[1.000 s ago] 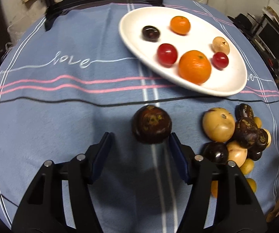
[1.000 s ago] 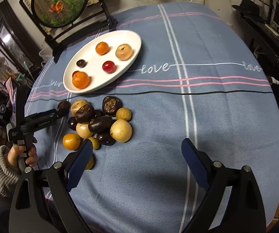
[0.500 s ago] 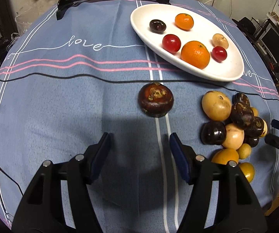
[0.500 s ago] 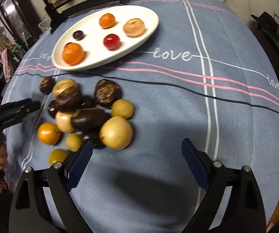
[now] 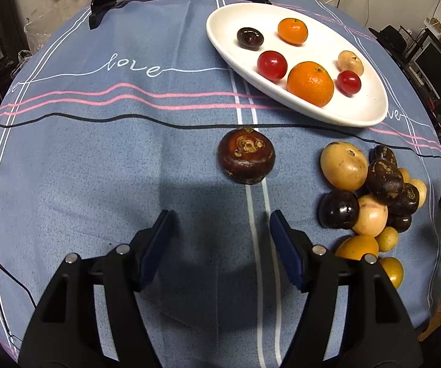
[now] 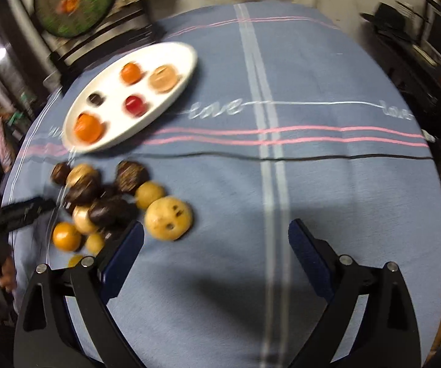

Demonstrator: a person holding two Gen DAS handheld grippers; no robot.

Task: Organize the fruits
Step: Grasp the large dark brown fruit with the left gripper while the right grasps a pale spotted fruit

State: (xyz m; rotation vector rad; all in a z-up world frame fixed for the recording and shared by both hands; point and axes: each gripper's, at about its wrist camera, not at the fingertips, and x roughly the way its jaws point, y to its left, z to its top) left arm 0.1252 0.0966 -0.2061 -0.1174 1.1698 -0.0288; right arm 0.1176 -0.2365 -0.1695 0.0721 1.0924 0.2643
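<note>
Left tool [image 5: 220, 233] farther back from upright brown fruit [image 5: 246, 155].

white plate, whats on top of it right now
Six fruits lie on the white plate: two oranges, two red fruits, a dark one and a tan one. The cloth beneath is covered.

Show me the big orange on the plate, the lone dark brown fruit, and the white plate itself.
big orange [image 5: 310, 84], left wrist view, middle of its skin.
dark brown fruit [image 5: 246, 155], left wrist view, its top.
white plate [image 5: 364, 107], left wrist view, bare inner surface.
</note>
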